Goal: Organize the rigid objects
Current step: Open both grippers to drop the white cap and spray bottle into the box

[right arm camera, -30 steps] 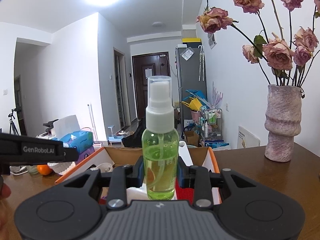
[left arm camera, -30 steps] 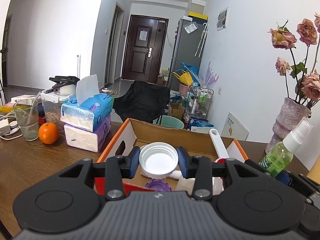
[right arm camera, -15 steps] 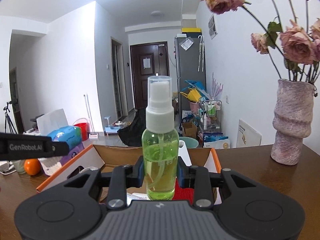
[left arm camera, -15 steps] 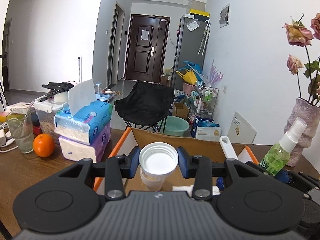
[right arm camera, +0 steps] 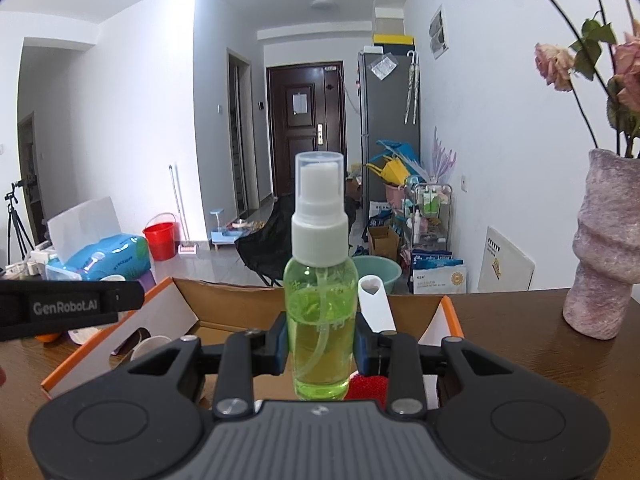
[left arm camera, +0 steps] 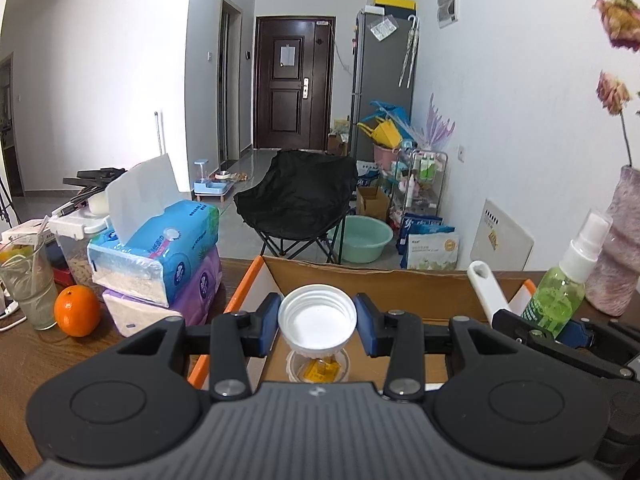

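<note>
Cardboard box [right arm camera: 224,300] lies just ahead and below both grippers: right gripper [right arm camera: 320,350] clamps upright spray bottle [right arm camera: 320,280], left gripper [left arm camera: 317,325] clamps white cap [left arm camera: 317,318].

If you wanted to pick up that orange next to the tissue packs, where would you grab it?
Grip the orange across its widest middle, coming from above. It is round, so lower or higher pads would likely slip. The glass and tissue packs crowd its sides, leaving the top freest.

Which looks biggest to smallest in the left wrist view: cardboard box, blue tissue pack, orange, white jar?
1. cardboard box
2. blue tissue pack
3. white jar, though close to the camera, so unsure
4. orange
</note>
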`<state>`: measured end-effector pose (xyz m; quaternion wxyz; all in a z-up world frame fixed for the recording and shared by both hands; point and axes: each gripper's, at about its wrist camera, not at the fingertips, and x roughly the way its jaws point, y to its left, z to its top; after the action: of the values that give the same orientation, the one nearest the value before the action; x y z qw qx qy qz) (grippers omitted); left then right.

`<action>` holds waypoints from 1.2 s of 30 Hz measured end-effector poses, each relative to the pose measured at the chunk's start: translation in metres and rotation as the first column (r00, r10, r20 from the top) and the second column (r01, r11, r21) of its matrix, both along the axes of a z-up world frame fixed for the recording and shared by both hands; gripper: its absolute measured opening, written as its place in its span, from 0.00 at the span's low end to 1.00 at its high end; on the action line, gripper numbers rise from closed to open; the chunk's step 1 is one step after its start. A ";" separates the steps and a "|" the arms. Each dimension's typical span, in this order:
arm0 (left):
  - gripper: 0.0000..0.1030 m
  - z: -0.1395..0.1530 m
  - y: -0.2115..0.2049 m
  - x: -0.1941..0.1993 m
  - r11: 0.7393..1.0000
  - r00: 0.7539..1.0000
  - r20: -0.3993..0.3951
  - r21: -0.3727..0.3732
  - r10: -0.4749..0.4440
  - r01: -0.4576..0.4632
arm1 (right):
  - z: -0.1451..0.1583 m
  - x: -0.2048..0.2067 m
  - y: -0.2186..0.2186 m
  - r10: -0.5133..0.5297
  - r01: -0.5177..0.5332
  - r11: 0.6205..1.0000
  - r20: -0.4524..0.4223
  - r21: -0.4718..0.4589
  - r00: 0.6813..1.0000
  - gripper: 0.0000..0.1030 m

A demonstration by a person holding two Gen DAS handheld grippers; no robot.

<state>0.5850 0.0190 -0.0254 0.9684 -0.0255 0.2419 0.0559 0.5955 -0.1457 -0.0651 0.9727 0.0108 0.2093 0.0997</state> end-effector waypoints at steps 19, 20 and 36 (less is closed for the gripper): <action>0.40 -0.027 -0.004 0.042 0.999 0.994 -0.110 0.048 -0.002 0.007 | -0.011 0.038 0.012 0.041 -0.046 0.997 -0.086 -0.060 0.995 0.30; 0.43 -0.027 -0.004 0.042 0.999 0.993 -0.118 0.050 0.000 0.006 | -0.011 0.037 0.013 0.043 -0.049 0.997 -0.091 -0.067 0.995 0.30; 1.00 -0.019 0.019 0.030 0.997 0.993 -0.107 0.071 0.050 -0.043 | 0.005 0.028 -0.013 -0.038 0.035 0.997 -0.039 -0.069 0.999 1.00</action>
<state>0.6154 0.0375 -0.0442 0.9526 0.0054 0.2912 0.0881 0.6231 -0.1584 -0.0600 0.9698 -0.0169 0.2317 0.0744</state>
